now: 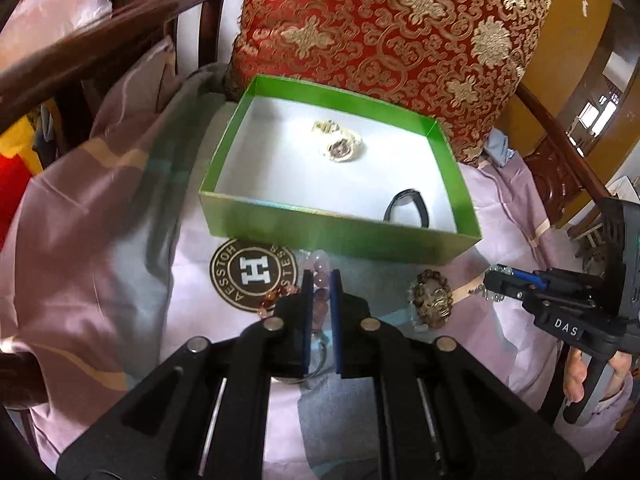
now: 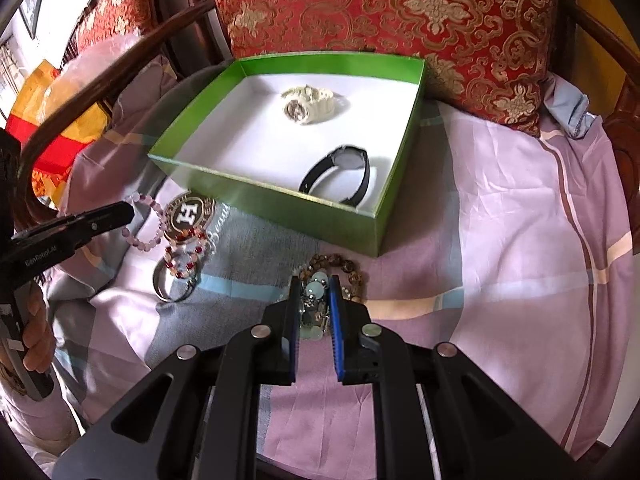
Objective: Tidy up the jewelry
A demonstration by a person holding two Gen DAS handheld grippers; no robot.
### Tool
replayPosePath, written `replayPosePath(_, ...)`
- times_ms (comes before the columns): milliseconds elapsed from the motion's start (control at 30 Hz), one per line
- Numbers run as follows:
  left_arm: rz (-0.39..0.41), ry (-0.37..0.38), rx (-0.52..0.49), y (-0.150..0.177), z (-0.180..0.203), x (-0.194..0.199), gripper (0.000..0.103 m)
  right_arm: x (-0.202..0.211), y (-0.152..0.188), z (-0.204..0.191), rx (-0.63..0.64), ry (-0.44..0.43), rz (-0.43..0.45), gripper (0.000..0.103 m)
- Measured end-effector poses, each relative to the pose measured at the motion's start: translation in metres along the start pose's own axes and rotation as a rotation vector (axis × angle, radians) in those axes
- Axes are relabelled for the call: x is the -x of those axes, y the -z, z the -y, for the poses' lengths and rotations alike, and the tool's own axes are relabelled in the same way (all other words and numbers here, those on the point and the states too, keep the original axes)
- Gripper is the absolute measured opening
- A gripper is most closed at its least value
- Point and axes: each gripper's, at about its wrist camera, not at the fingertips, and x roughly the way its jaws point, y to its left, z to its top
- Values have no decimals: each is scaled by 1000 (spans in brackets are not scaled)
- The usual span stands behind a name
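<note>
A green box point(image 1: 332, 230) point(image 2: 264, 200) on the purple sheet holds a cream watch point(image 1: 338, 144) point(image 2: 308, 104) and a black watch point(image 1: 408, 206) point(image 2: 340, 172). My left gripper point(image 1: 321, 280) has its jaws narrowly apart around a pink bead bracelet point(image 1: 320, 264) point(image 2: 148, 224); in the right wrist view its tip point(image 2: 120, 212) looks shut beside that bracelet. My right gripper point(image 2: 314, 286) point(image 1: 494, 280) is shut on a pale green bead bracelet point(image 2: 318, 284). A brown bead bracelet point(image 1: 432, 296) point(image 2: 340, 264) lies by it. A red-and-white bead bracelet point(image 2: 186, 256) and a metal bangle point(image 2: 172, 284) lie left.
A round brown logo badge point(image 1: 252, 272) point(image 2: 188, 214) lies in front of the box. A red and gold cushion point(image 1: 380, 28) point(image 2: 400, 12) stands behind the box. Dark wooden chair arms point(image 1: 80, 52) point(image 2: 100, 80) curve around both sides.
</note>
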Motion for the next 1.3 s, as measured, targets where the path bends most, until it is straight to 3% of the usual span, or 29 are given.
replayPosePath(200,34,11,-25,-23,13,4,8,17,-16,-2,10,-1,59,13)
replayPosePath(433,61,-4,-54,-69,24,-12,8,32,-48,-14,46,70,158,13)
replayPosePath(600,31,48,-9,-94,18,-44,8,16,-78,-9,27,79,191,13)
replayPosePath(700,-5,59,14,-97,15,-64,8,-8,-85,-1,-10,77,162,14)
replayPosePath(767,-11,48,14,-97,14,-70,16,-23,-84,2,-23,48,127,14)
replayPosePath(900,-1,9,-4,-92,16,-68,24,-30,-83,7,-46,25,116,39)
replayPosePath(1033,0,-22,-9,-79,12,-56,33,-16,-80,10,-51,-35,143,39)
replayPosePath(1133,-4,-61,-23,-59,8,-44,34,-1,-73,13,-56,-85,142,42)
replayPosePath(1300,-100,-144,-45,-13,-6,-52,34,15,-43,-3,58,-73,90,44)
